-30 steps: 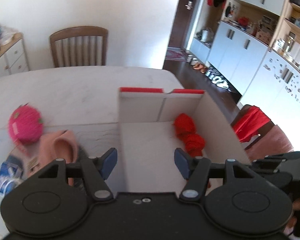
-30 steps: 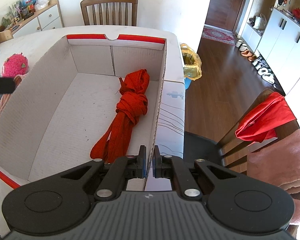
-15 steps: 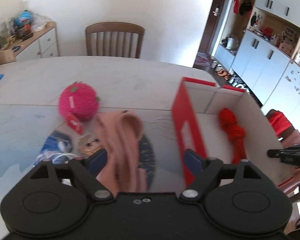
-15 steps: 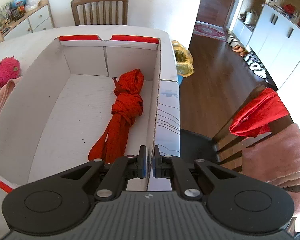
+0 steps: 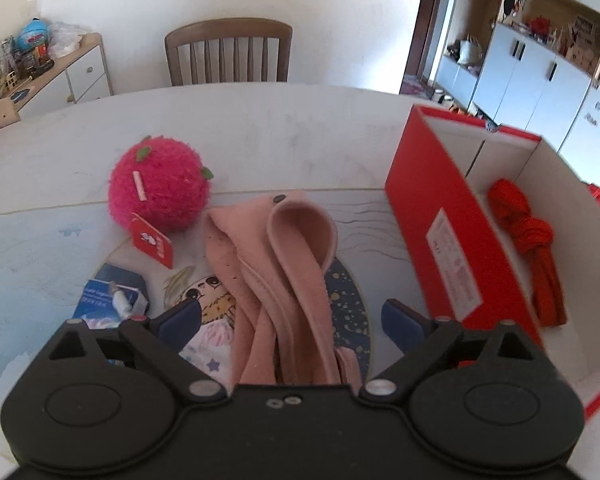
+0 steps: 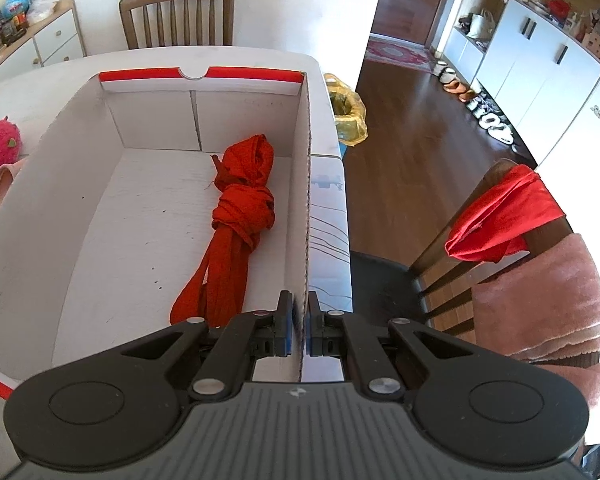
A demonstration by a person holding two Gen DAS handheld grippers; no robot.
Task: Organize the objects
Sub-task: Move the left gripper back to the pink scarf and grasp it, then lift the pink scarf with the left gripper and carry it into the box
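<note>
Bright daylight, white wall blown out; fisheye bending edges; slight blur rightward.

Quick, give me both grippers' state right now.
Left gripper: open, holding nothing, with the pink cloth lying between its fingers.
Right gripper: shut on the box wall.

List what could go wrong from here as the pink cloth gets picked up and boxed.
1. The left gripper is open over the long pink cloth; a pinch on one fold may leave the rest trailing and dragging the pink plush ball or tagged items beside it.
2. The right gripper clamps only the thin cardboard wall of the box; a tug could bend it or tilt the box.
</note>
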